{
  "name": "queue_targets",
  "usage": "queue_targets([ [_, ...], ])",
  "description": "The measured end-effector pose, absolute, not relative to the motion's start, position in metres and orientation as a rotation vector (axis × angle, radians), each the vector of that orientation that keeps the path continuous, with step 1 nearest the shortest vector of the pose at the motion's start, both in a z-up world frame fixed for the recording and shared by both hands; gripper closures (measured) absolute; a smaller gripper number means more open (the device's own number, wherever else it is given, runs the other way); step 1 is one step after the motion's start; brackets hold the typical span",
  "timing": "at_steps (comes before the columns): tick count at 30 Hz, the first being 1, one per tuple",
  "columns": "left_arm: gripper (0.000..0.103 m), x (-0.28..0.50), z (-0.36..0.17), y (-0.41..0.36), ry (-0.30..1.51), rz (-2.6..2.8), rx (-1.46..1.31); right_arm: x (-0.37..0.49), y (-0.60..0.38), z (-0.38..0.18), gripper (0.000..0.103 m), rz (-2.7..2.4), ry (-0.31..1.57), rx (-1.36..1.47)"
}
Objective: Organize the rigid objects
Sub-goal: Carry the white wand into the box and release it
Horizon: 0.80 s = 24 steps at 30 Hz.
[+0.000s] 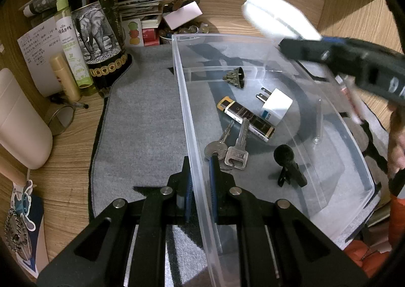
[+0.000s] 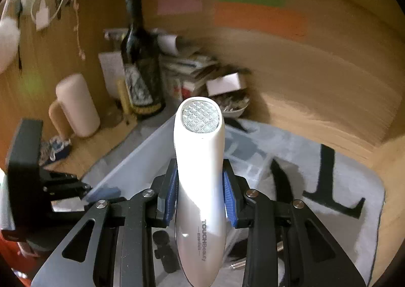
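Left gripper (image 1: 201,180) fingers clamping clear bin (image 1: 329,120) wall, right gripper (image 2: 200,192) holding white beauty device (image 2: 200,160) above keys (image 1: 229,151), lighter (image 1: 246,118), plug adapter (image 1: 274,106), wine bottle (image 1: 97,24) beside.

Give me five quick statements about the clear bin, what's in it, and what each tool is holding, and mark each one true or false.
1. The left tool grips the wall of the clear plastic bin. True.
2. The right tool is open and holds nothing. False: it is shut on the white beauty device.
3. Two keys lie inside the bin. True.
4. The white plug adapter lies on the grey mat outside the bin. False: it lies inside the bin, beside the lighter.
5. The wine bottle lies on its side. False: it stands upright.
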State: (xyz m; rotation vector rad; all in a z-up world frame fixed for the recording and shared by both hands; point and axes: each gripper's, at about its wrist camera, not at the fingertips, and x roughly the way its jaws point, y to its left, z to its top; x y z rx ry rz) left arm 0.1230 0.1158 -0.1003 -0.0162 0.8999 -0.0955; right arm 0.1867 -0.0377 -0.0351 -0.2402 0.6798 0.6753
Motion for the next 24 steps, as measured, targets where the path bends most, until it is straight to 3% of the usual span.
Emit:
queue_targets([
  [24,0.092,0.124,-0.101,0.114,0.899,-0.093,-0.015,0.204,0.005,-0.092,0.073,0.712,0.936,-0.459],
])
